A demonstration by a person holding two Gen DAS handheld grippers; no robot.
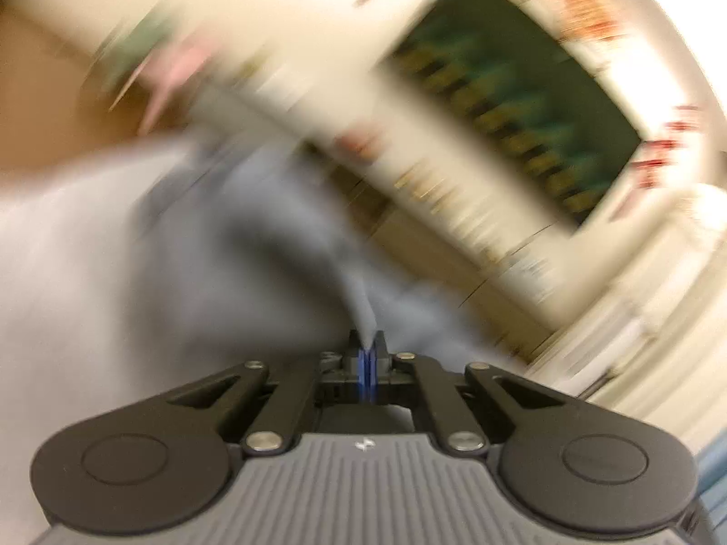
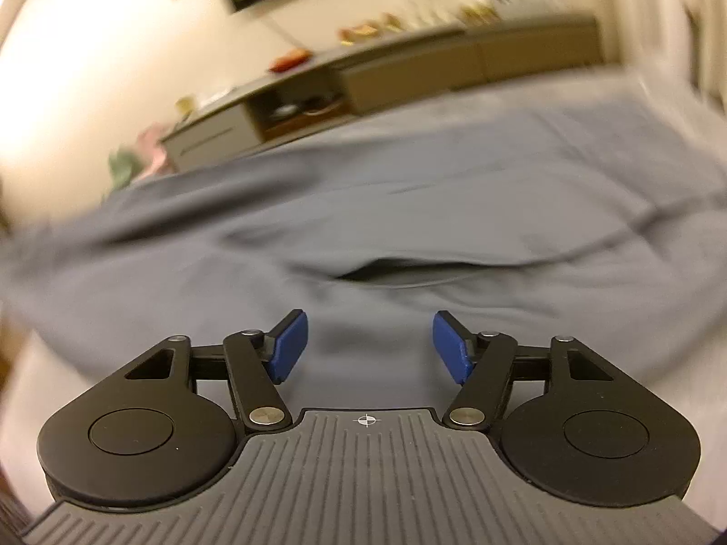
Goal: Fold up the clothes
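Note:
A grey-blue garment (image 2: 409, 209) lies spread on a white surface (image 2: 54, 390) and fills the middle of the right wrist view. It has a slit-like opening (image 2: 386, 272) just ahead of my right gripper (image 2: 369, 347), which is open and empty right above the cloth. In the blurred left wrist view my left gripper (image 1: 367, 354) is shut on a pinched fold of the same grey-blue garment (image 1: 254, 236), and the cloth rises away from the blue pads to the upper left.
A low sideboard (image 2: 409, 72) with small items on top stands against the cream wall behind. A dark green framed picture (image 1: 513, 100) hangs on the wall. Brown floor (image 1: 41, 104) shows at the left.

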